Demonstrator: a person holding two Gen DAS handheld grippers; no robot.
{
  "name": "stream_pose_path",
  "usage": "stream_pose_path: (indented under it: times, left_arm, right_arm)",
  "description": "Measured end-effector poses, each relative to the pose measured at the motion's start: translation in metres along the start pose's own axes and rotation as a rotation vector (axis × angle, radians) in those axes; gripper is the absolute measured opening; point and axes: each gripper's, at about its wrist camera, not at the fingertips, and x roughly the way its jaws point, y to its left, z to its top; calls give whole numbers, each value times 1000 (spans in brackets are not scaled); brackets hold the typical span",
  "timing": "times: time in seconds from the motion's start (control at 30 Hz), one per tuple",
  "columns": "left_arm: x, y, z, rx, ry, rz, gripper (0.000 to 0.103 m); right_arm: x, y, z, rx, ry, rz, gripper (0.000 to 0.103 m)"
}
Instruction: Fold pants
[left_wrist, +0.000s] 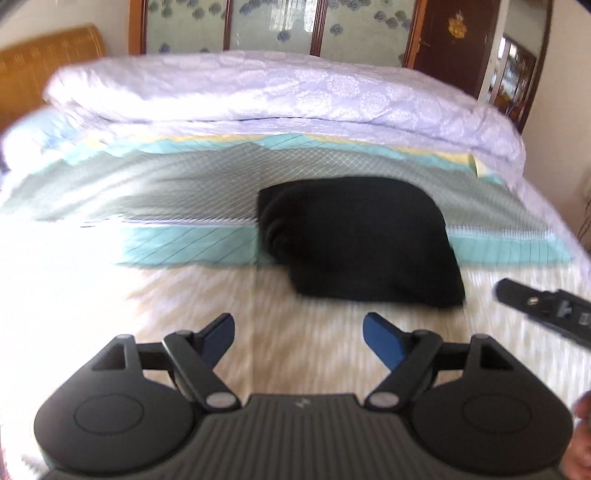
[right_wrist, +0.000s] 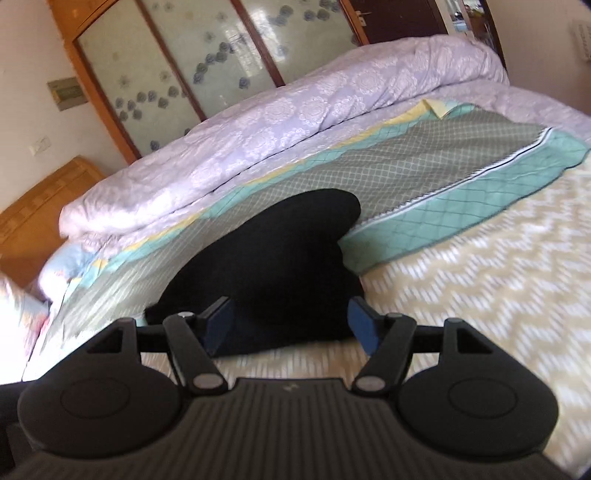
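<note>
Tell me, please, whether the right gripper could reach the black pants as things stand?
Probably yes: the right gripper is open right at the near edge of the folded black pants, with nothing between them.

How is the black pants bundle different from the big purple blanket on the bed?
The pants are plain black; the blanket is pale purple with a flower pattern. The pants make a small folded bundle; the blanket is a long roll running across the bed. The pants lie near the open left gripper and right gripper; the blanket lies farther back. Both are soft cloth resting on the bed.
</note>
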Motion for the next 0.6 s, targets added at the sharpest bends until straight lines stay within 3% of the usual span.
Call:
stream_pose_path:
  times: [0.1,0.23,0.47,0.6]
  left_arm:
    - [-56,-8,-39,10,-4,57,88]
    - [-107,-5,-89,-23,39,47,91]
    - [-162,-1,-150,-20,25,62,92]
    - [-185,-2,-163,-4,-24,61,96]
  right_arm:
    - [-55,15,-29,-31,-8,-20,75]
    - [-116,33,-78,-107,13,-31,75]
    - [-164,38,-118,-109,31,-34,76]
    - [-188,45,-138,-135,31,-42,76]
